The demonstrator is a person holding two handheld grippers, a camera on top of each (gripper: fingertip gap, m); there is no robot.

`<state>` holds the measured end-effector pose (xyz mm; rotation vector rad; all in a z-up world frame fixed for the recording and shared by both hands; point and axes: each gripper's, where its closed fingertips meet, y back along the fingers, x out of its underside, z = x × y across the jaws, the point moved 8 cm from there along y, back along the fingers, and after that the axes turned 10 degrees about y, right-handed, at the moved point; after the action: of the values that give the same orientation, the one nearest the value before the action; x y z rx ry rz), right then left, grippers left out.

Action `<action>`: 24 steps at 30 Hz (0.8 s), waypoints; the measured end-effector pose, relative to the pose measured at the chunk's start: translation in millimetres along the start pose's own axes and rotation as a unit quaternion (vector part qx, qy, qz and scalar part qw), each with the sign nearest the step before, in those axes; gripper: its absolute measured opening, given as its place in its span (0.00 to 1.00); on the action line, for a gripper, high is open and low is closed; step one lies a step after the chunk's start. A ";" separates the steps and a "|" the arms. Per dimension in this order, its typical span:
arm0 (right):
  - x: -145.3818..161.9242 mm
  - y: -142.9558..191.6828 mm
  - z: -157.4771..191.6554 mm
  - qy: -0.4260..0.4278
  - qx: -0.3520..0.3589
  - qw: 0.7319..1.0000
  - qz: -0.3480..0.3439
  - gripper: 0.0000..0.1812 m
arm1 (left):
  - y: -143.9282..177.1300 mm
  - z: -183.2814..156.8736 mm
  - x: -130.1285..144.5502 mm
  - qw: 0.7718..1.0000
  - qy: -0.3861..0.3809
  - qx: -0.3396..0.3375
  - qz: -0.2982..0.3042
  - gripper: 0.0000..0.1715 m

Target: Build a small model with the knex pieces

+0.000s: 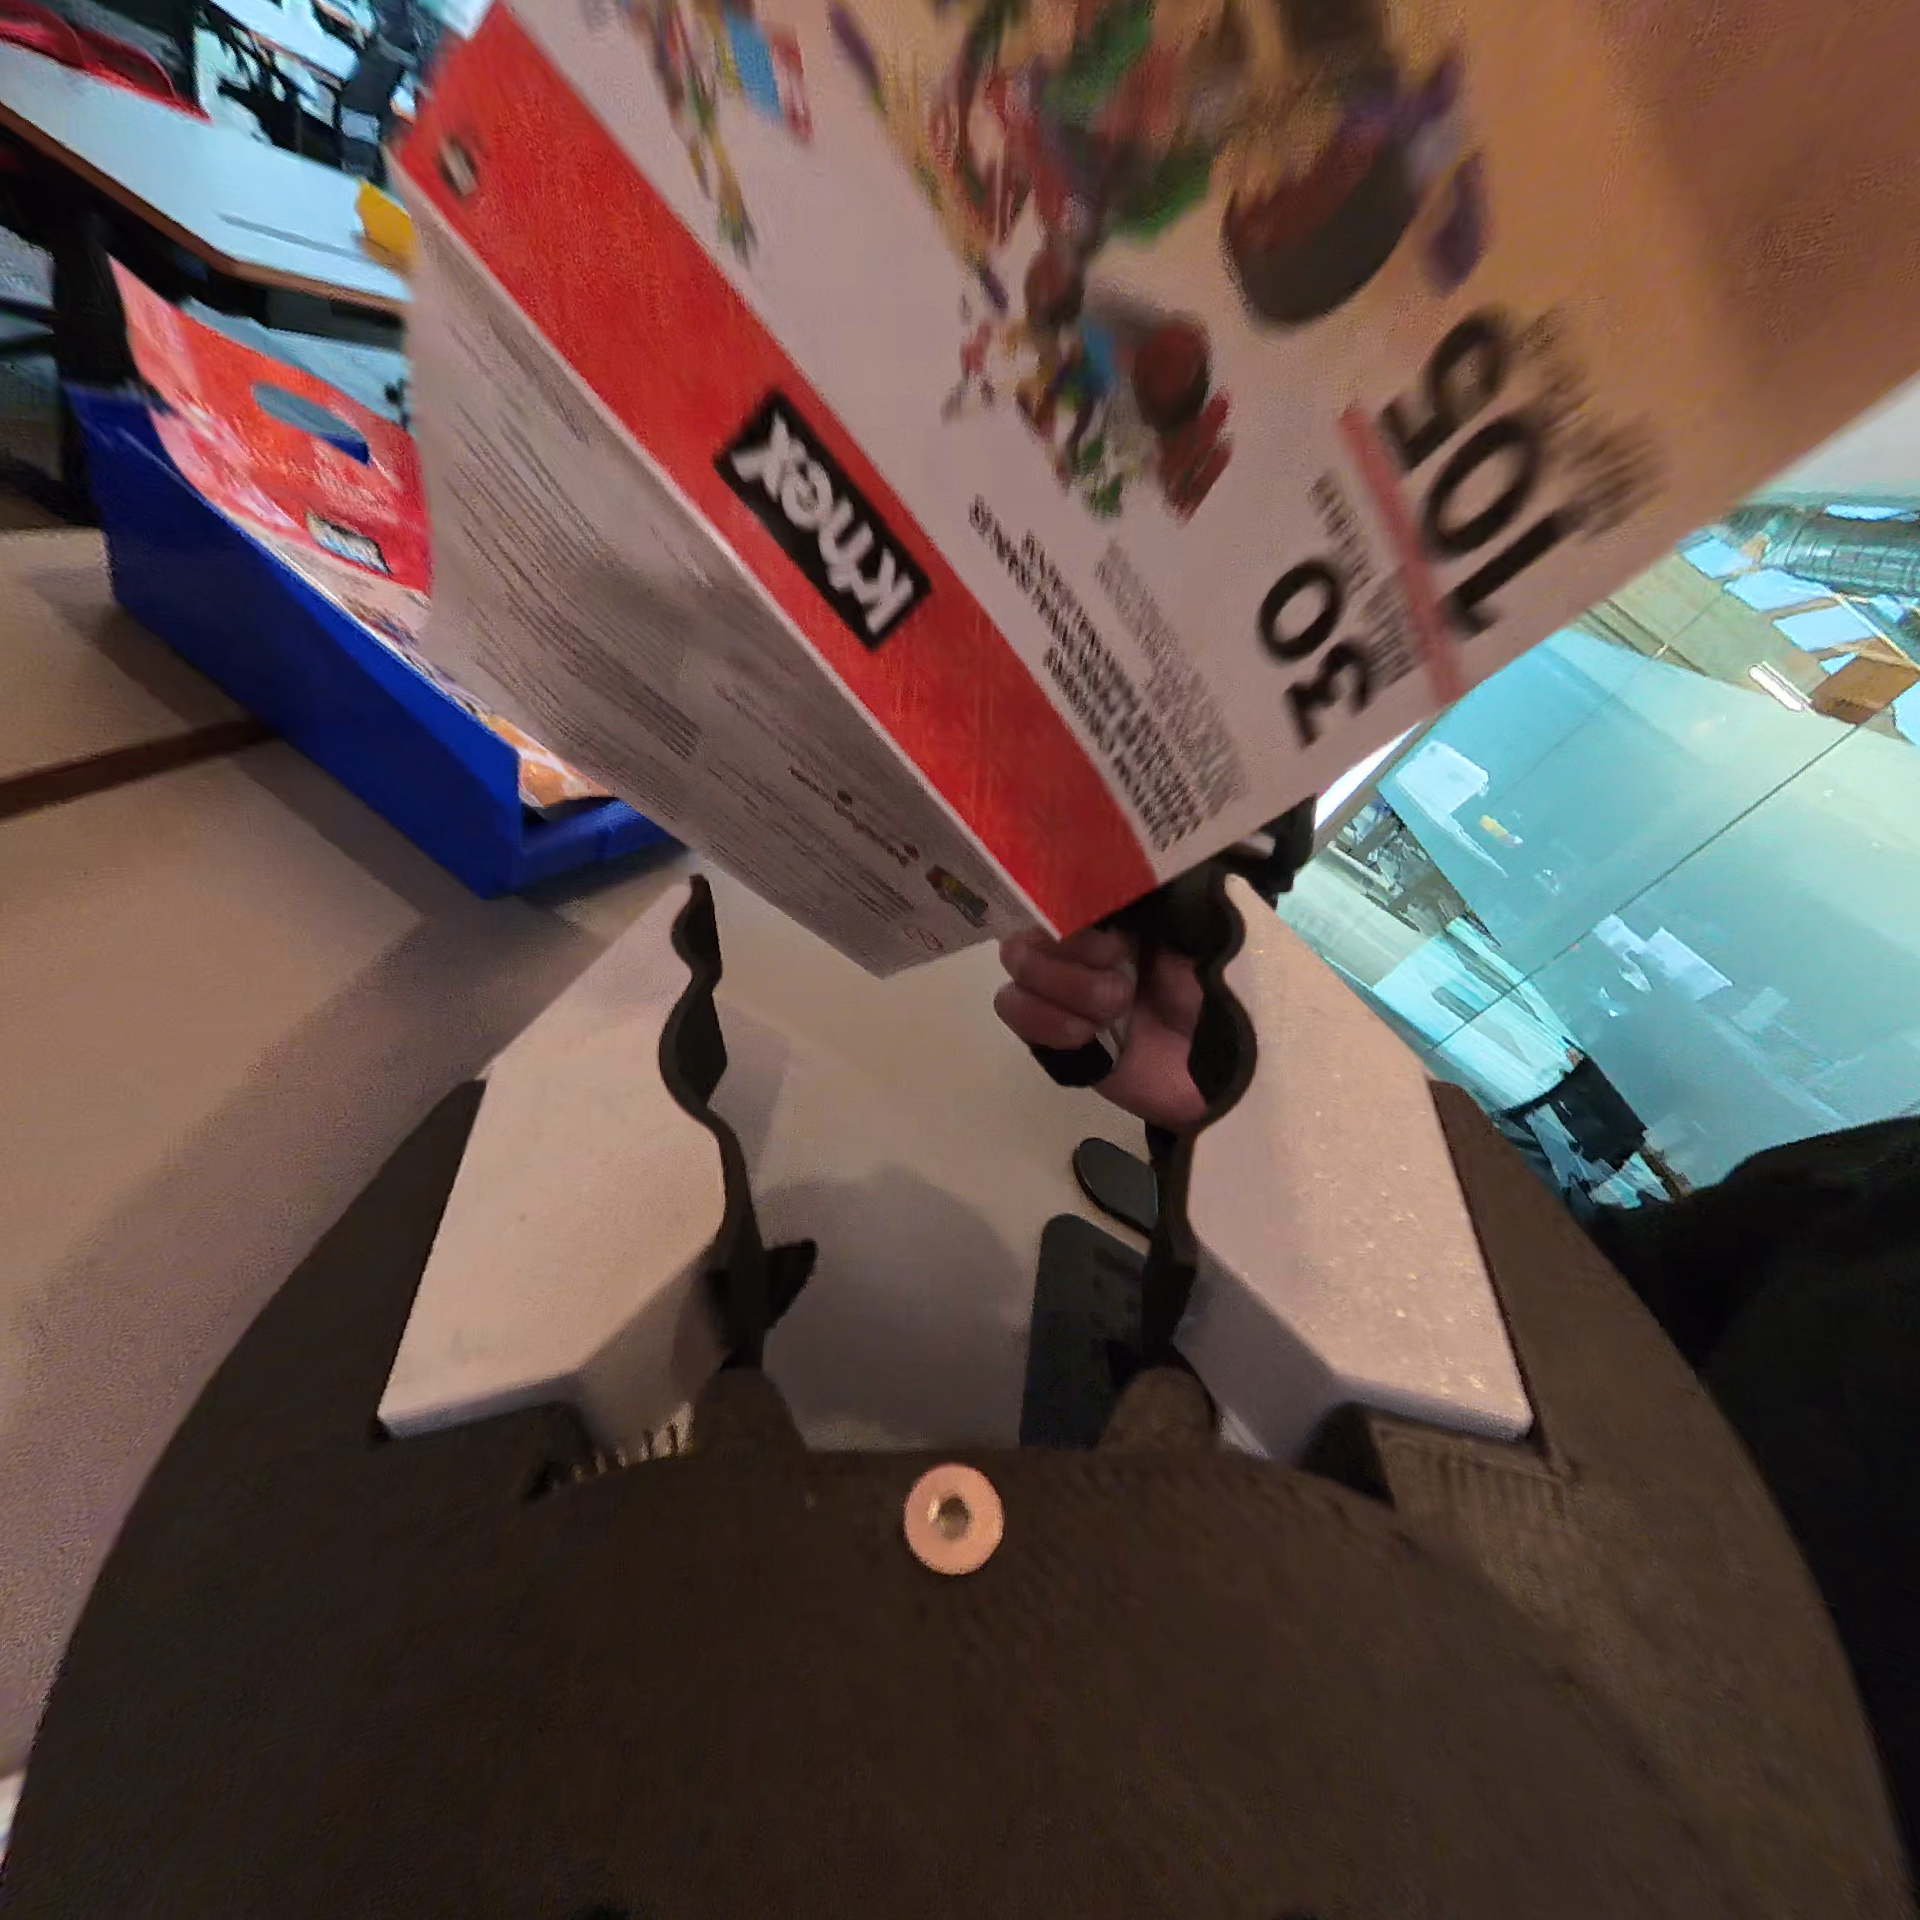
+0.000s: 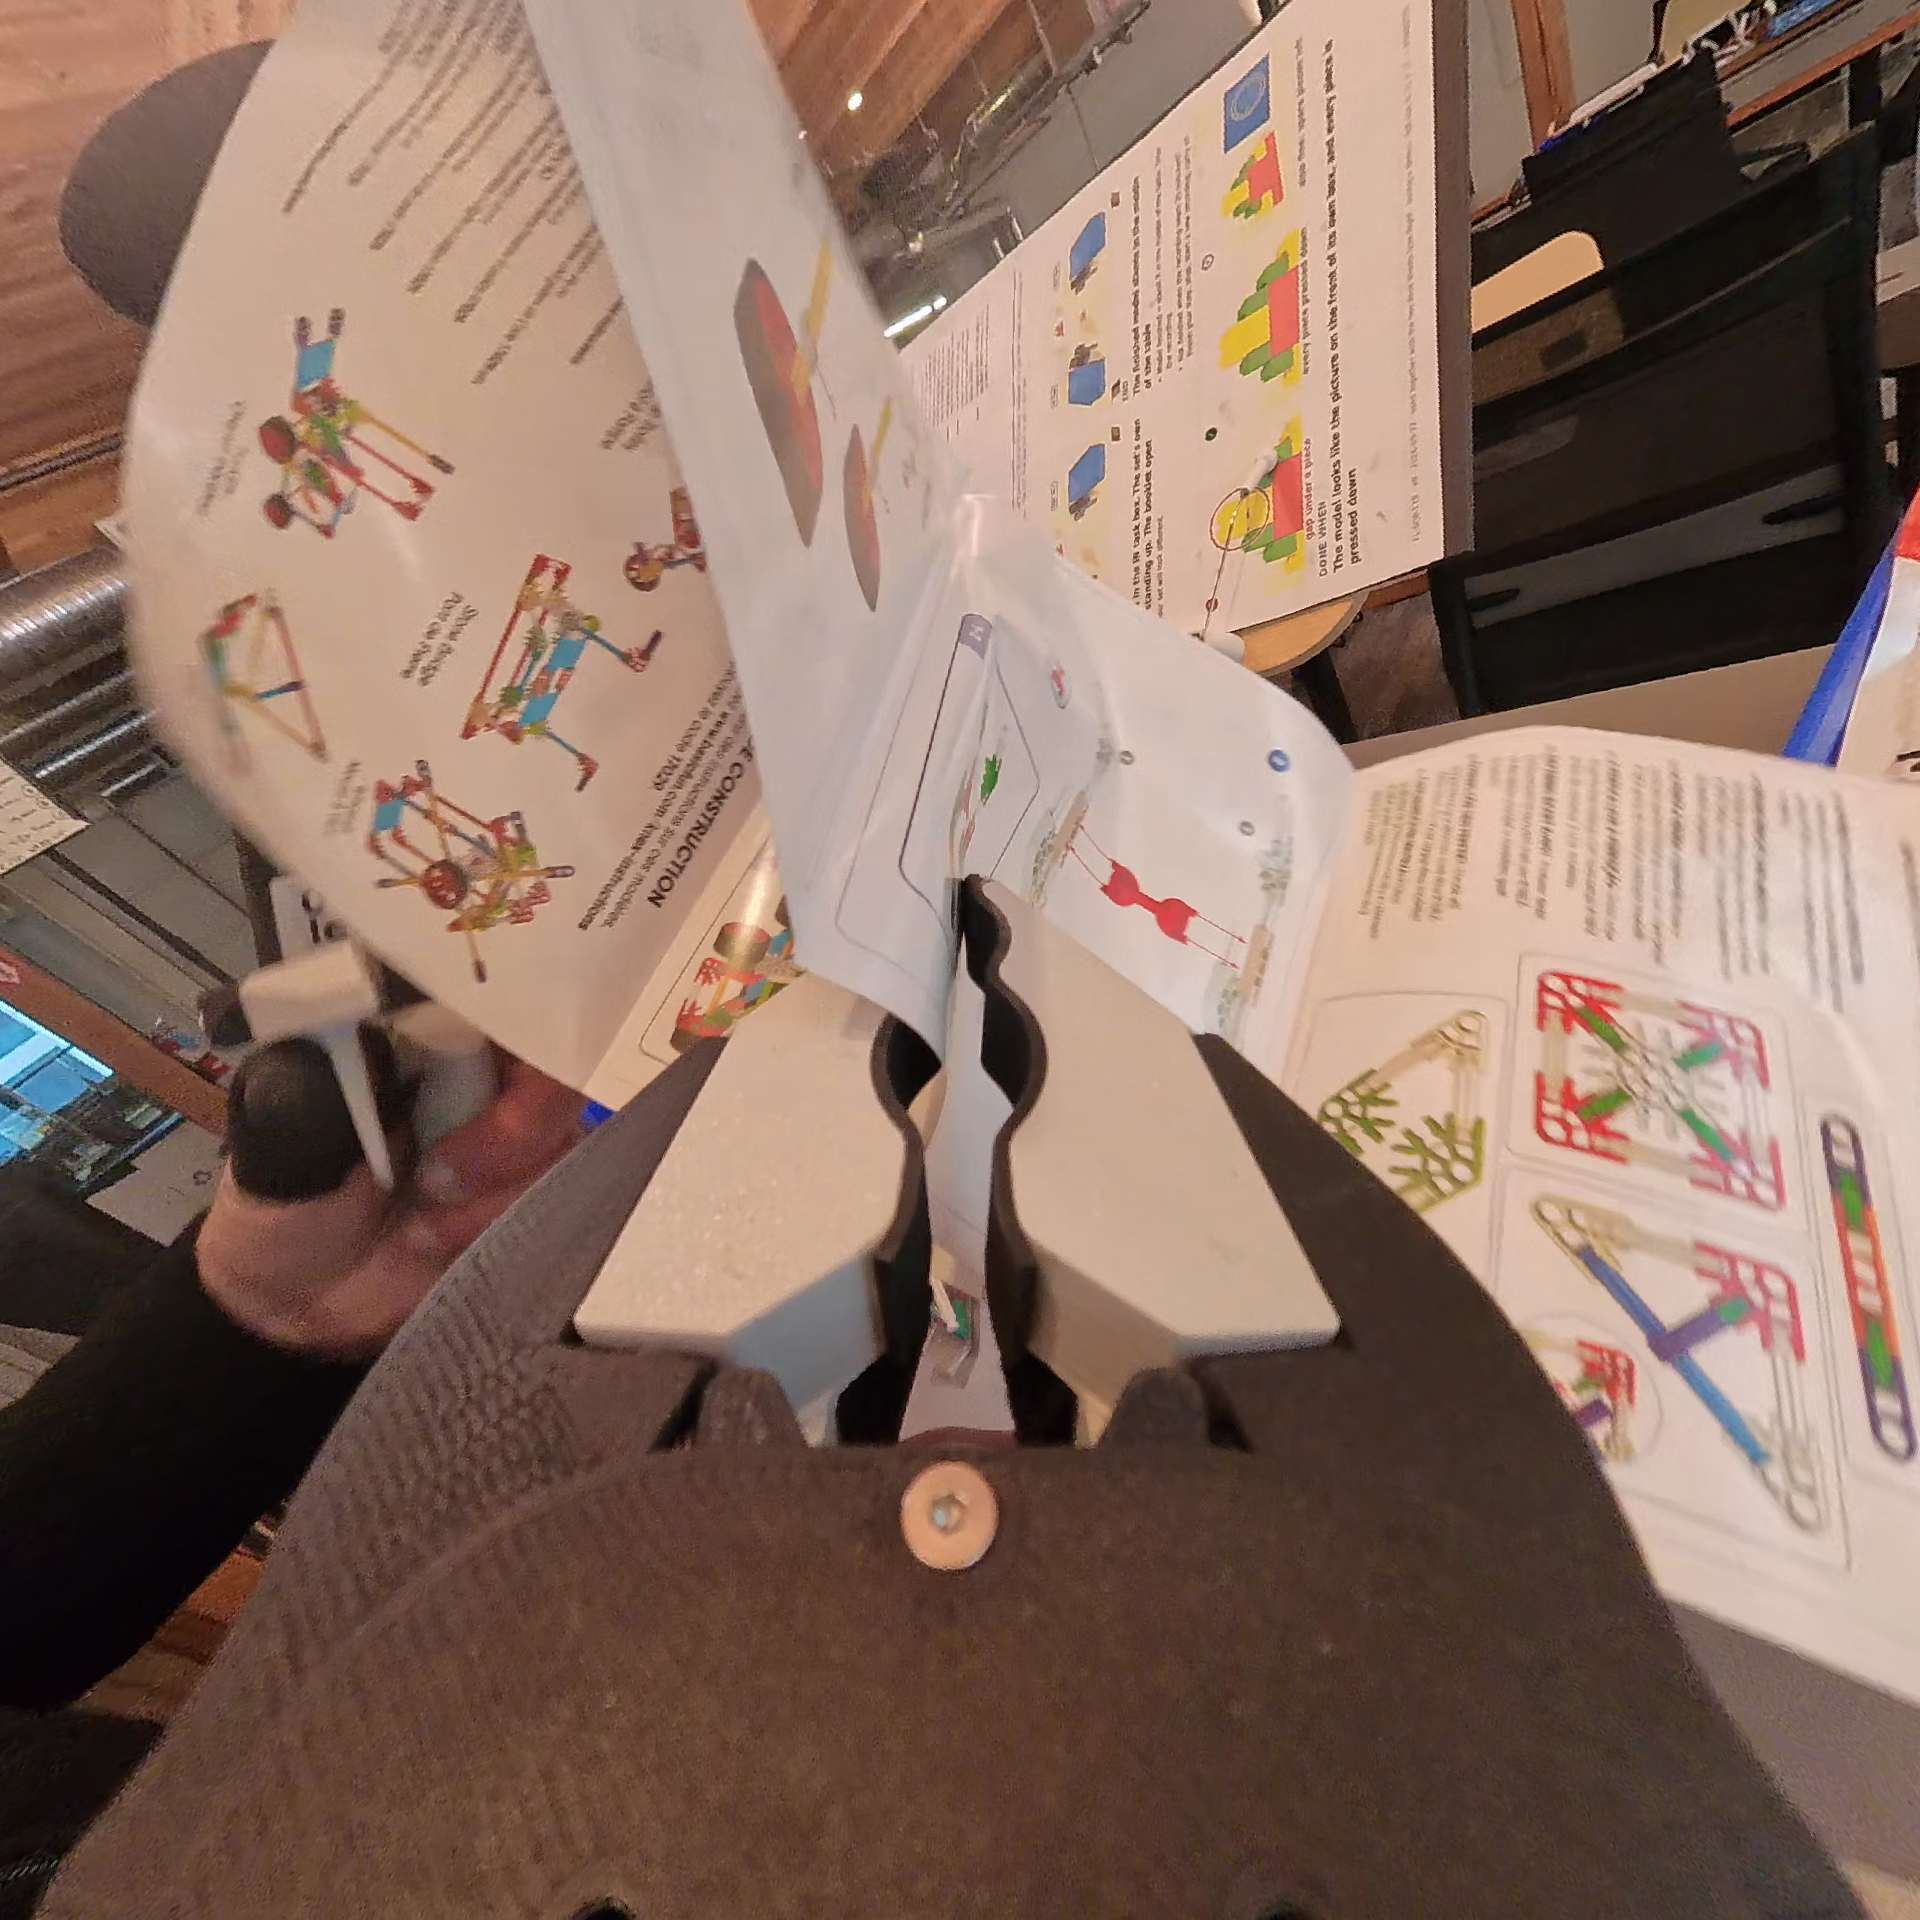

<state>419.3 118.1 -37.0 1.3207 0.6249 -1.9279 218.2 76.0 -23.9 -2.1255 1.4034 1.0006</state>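
The left tongs (image 1: 961,997) are coarse matt black plastic with smooth white panels. Upper centre, the toy box (image 1: 831,468) is printed glossy cardboard. The right tongs (image 2: 951,1039) pinch a thin paper booklet (image 2: 1039,748).

place: office-like workroom | cues: desks (image 1: 260,208), black chairs (image 2: 1662,416), glass partition (image 1: 1662,831), posted instruction sheet (image 2: 1247,343)

Pinched booklet (image 2: 935,831), apparently fanned open
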 end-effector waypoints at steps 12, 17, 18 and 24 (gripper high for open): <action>8.3 -20.3 24.2 -0.003 -0.019 1.000 -0.002 0.00 | -36.3 5.9 32.8 0.994 -0.057 -0.079 -0.059 0.39; 15.3 -19.6 26.9 -0.007 -0.029 1.000 0.009 0.00 | -43.8 2.0 40.7 0.988 -0.115 -0.098 -0.019 0.49; 16.3 -20.0 27.5 -0.002 -0.032 0.999 0.015 0.00 | -43.2 -0.5 40.7 0.985 -0.135 -0.104 -0.019 0.47; 14.4 -23.6 40.6 0.054 -0.083 0.993 0.057 0.00 | -40.1 3.9 33.3 0.979 -0.167 -0.108 0.035 0.48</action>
<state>373.8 99.8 -35.8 1.3316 0.7307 -1.6845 261.2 74.6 -53.6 -1.9427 1.2577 1.5180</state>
